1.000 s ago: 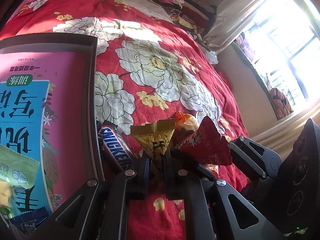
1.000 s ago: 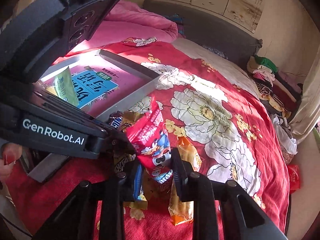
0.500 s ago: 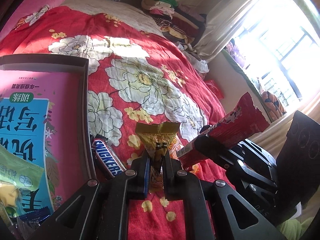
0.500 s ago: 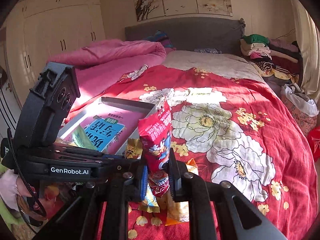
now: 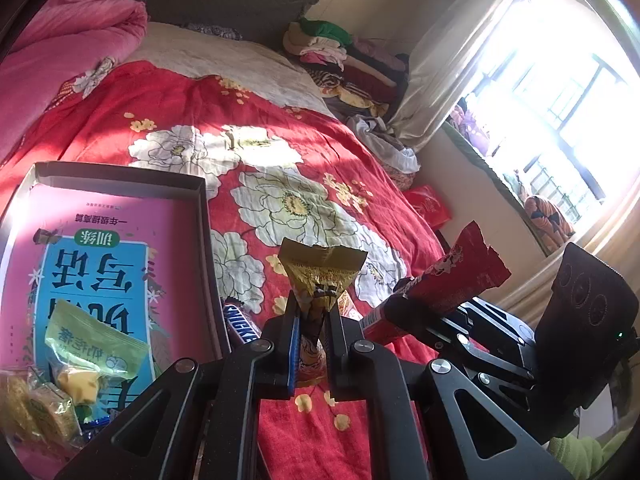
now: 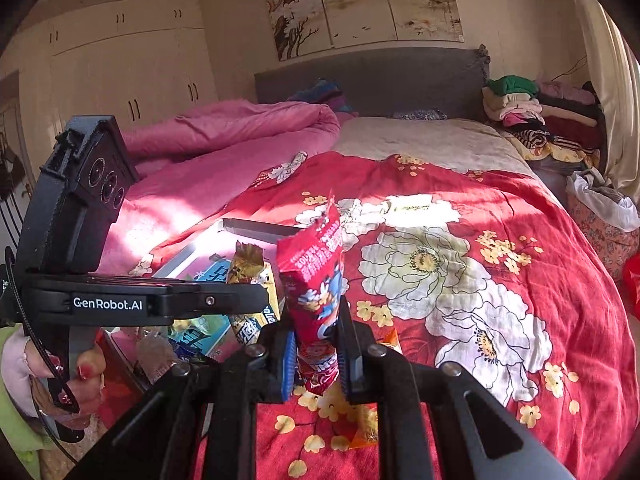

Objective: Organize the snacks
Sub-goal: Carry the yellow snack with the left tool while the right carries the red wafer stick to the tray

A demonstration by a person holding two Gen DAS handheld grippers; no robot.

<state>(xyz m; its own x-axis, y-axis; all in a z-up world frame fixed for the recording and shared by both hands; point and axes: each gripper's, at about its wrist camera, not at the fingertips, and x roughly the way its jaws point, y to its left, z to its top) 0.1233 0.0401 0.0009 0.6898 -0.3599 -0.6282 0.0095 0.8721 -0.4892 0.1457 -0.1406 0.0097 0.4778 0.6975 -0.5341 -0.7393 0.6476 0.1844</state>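
Red floral bedspread (image 5: pixel 280 152) fills the middle of both views; largest item upon it is the shallow dark tray (image 5: pixel 120 172) at left in the left-wrist view, lined with a pink-and-blue booklet (image 5: pixel 92 264) and already holding wrapped snacks, among them a green sachet (image 5: pixel 94 346), at lower left. Left gripper (image 5: pixel 312 312), bottom centre, is clamped on a gold wrapper (image 5: pixel 320 268), held upright clear of the bedspread; right gripper (image 6: pixel 316 344), bottom centre of its own view, is clamped on a red packet (image 6: pixel 316 280) bearing a blue cartoon figure, also upright. Loose on the bedspread remain a Snickers bar (image 5: pixel 240 326) just beside the tray wall, and an orange packet (image 6: pixel 366 432) below the right tongs.

Risks, as judged: each grip sits low on thin crinkled film, so a packet may slip or pivot out during carriage; the two tools stand near one another and could collide over the tray; a release short of the wall would drop a snack outside.

Legible writing: "GenRobot.AI" on the left tool; "SNICKE" on the bar; Chinese characters, inverted, on the booklet.
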